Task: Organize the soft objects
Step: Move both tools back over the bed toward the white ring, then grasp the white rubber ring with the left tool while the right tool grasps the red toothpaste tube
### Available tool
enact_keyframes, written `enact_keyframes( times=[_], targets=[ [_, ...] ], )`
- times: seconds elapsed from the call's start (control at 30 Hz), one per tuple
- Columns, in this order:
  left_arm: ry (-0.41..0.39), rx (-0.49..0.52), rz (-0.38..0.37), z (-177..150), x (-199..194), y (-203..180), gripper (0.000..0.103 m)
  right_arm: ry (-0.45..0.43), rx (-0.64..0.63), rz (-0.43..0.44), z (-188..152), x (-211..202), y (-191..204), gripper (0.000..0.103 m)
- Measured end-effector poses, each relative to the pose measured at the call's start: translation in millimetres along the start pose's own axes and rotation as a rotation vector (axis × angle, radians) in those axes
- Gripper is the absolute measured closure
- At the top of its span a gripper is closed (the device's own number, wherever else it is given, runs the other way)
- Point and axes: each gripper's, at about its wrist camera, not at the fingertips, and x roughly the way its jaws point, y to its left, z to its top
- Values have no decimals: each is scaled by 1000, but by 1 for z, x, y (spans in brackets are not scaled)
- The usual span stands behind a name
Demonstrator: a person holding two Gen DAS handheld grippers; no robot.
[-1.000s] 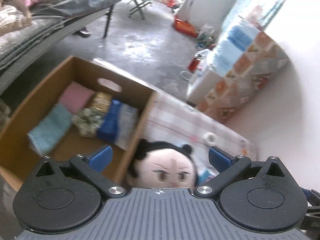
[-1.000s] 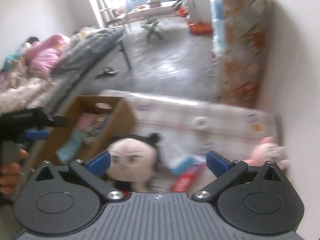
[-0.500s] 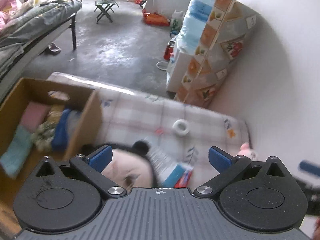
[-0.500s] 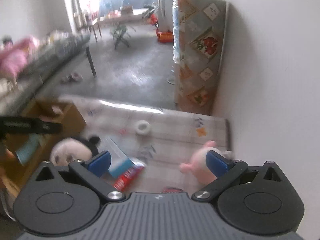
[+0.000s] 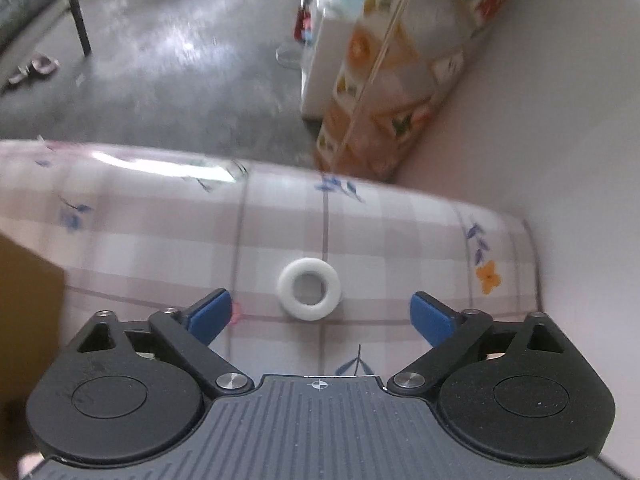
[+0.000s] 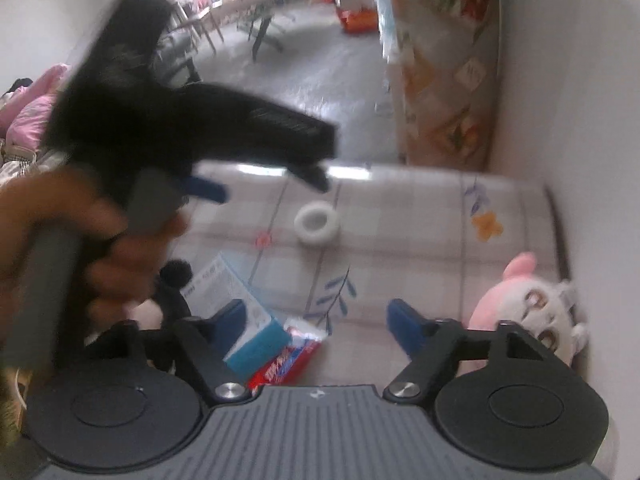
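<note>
My left gripper (image 5: 320, 316) hangs low over the checked tablecloth (image 5: 160, 240). Its jaws are closing with nothing between the pads; a white ring (image 5: 310, 294) lies on the cloth just ahead of them. My right gripper (image 6: 316, 318) is also closing on nothing, above the cloth. A pink and white plush (image 6: 520, 312) lies to its right against the wall. At its left, a black-haired doll (image 6: 174, 276) is mostly hidden behind a person's hand (image 6: 92, 240), which holds the blurred black body of the left tool (image 6: 192, 128).
A cardboard box corner (image 5: 24, 304) stands at the left edge of the left wrist view. A blue and white carton (image 6: 240, 304) and a red packet (image 6: 284, 364) lie by the right gripper's left finger. A white wall (image 6: 560, 120) bounds the table on the right; a patterned cabinet (image 5: 392, 80) stands beyond.
Both views have swung right, away from the box and the doll, and sunk toward the table. The left gripper now faces the white ring. Both pairs of jaws have narrowed.
</note>
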Motion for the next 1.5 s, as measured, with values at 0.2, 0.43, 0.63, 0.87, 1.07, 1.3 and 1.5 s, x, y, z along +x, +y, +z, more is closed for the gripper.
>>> enact_keyframes(
  times=[0.2, 0.43, 0.63, 0.87, 1.07, 1.3, 1.5],
  targets=[
    [118, 16, 50, 8, 57, -2, 37, 61, 94, 28, -14, 12, -17, 31],
    [173, 16, 56, 13, 77, 2, 48, 98, 148, 39, -24, 12, -30, 32],
    [171, 35, 6, 11, 78, 0, 58, 149, 170, 48, -31, 22, -34, 40],
    [144, 23, -18, 13, 77, 5, 87, 227, 190, 103, -36, 43, -25, 51],
    [157, -37, -64, 18, 75, 19, 87, 298, 204, 115, -37, 72, -7, 56],
    [176, -85, -116, 19, 74, 28, 80, 348, 154, 70, -38, 93, 16, 57],
    [180, -97, -123, 20, 71, 31, 62, 340, 98, 21, -41, 89, 23, 66]
  ],
)
